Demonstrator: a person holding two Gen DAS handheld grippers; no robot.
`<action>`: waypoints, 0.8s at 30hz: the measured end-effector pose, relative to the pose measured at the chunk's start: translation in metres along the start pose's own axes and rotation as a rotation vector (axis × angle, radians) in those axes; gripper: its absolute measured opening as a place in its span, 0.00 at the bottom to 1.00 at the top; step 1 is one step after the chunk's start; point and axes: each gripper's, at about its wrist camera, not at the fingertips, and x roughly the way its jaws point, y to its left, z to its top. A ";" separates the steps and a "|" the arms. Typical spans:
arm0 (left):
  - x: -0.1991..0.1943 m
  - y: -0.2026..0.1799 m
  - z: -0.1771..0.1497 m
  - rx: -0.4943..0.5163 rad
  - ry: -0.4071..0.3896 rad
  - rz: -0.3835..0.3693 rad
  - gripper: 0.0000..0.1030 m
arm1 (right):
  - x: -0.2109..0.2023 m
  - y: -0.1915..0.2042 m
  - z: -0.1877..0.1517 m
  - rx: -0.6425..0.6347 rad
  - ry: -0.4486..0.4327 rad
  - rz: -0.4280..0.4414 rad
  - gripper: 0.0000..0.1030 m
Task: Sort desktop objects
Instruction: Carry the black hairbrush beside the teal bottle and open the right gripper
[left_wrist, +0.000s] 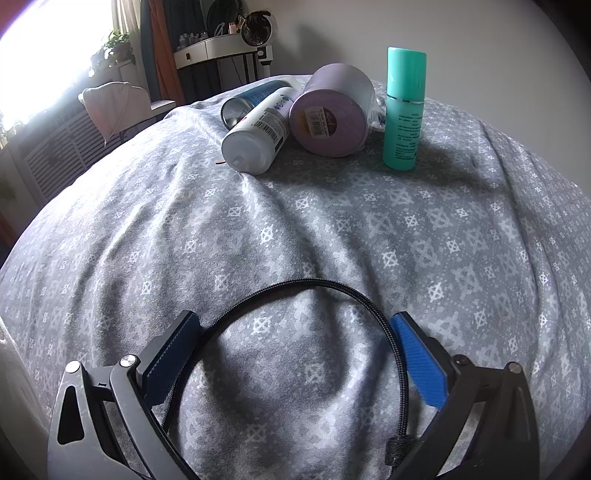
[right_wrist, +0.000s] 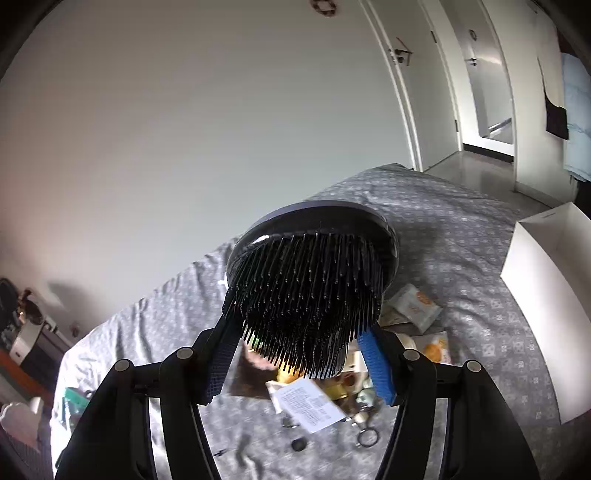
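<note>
In the right wrist view my right gripper is shut on a black hairbrush, held bristles-down well above the grey patterned bedspread. Under it lies a pile of small items: snack packets, a printed paper slip and a key ring. In the left wrist view my left gripper is open and empty just above the bedspread, with a black braided cable looping between its fingers. Ahead stand a teal bottle, a lilac tub on its side and a white bottle lying down.
A white open box sits at the bed's right side. A blue can lies behind the white bottle. A chair and a dressing table stand beyond the bed. A doorway is at the far right.
</note>
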 end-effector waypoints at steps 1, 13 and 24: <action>0.000 0.000 0.000 0.000 0.000 0.000 1.00 | -0.001 0.005 -0.001 0.000 0.000 0.010 0.60; 0.000 0.000 -0.001 -0.001 0.000 0.001 1.00 | -0.001 0.049 -0.032 -0.022 0.086 0.131 0.60; -0.001 -0.001 -0.001 -0.002 0.000 0.002 1.00 | 0.008 0.163 -0.046 -0.302 0.185 0.285 0.60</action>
